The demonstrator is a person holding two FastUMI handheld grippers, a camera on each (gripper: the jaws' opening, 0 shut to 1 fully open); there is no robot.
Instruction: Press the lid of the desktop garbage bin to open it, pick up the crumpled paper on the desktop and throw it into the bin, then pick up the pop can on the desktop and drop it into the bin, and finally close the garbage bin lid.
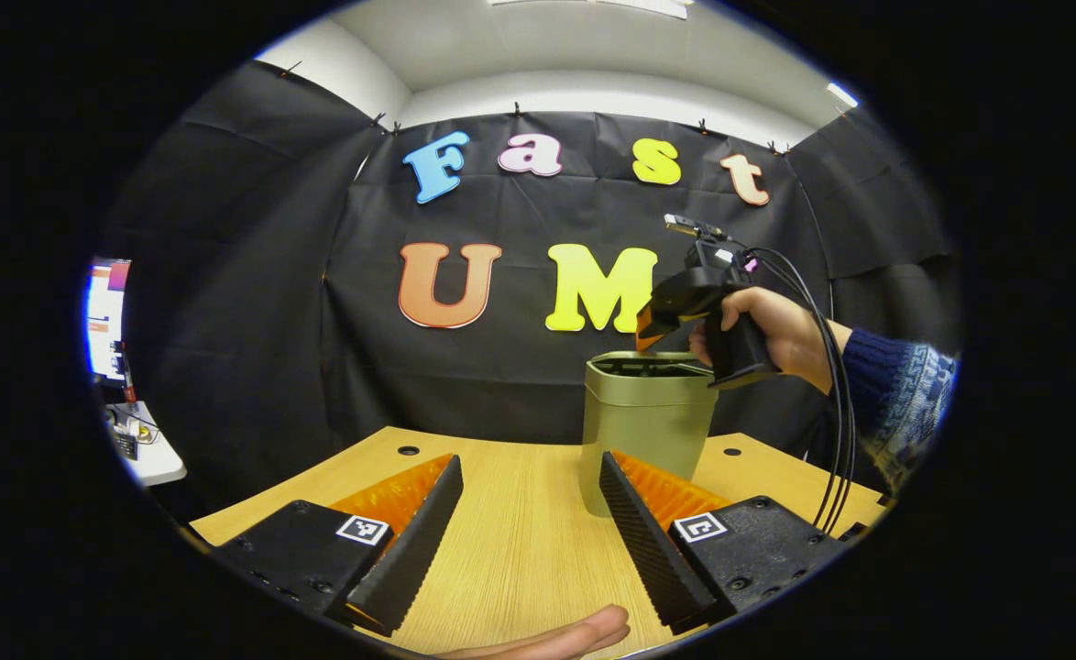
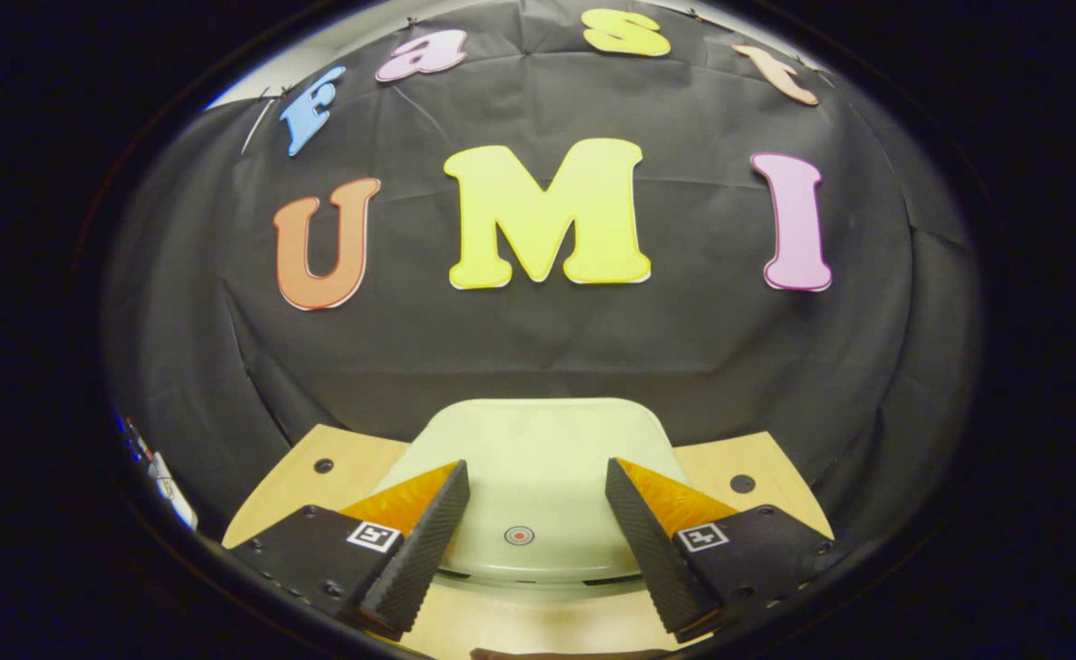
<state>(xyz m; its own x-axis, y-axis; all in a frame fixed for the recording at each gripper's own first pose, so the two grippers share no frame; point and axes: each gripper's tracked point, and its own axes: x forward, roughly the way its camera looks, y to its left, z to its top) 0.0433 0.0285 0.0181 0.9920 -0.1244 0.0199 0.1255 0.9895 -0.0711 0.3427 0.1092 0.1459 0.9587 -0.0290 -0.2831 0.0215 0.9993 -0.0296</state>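
Both grippers have their fingers spread wide and hold nothing. In the right gripper view, the right gripper (image 2: 535,541) hangs directly over the pale green plastic garbage bin (image 2: 538,477). Its two ribbed fingers (image 2: 423,541) stand apart on either side of the flat lid (image 2: 538,449), which looks closed from this side. A small round red mark (image 2: 519,534) sits on the lid near its front edge, between the two fingers. I cannot tell whether the fingertips touch the lid or only hover over it.

In the left gripper view, the left gripper (image 1: 529,541) is low over the light wooden table (image 1: 520,550), also wide open, with bare wood between its fingers. A fingertip of the person's hand (image 1: 561,637) shows at the bottom edge. Farther off, the bin (image 1: 643,422) stands upright on the table, near the back edge and just beyond the left gripper's right finger. Above the bin's top the right gripper (image 1: 653,332) points downward, held by a hand (image 1: 767,330) in a blue knitted sleeve (image 1: 900,394), with black cables (image 1: 836,403) hanging from it. Two small round holes (image 1: 408,450) are in the table near its back edge. At the far left a lit screen (image 1: 107,316) stands on a white desk (image 1: 148,454).
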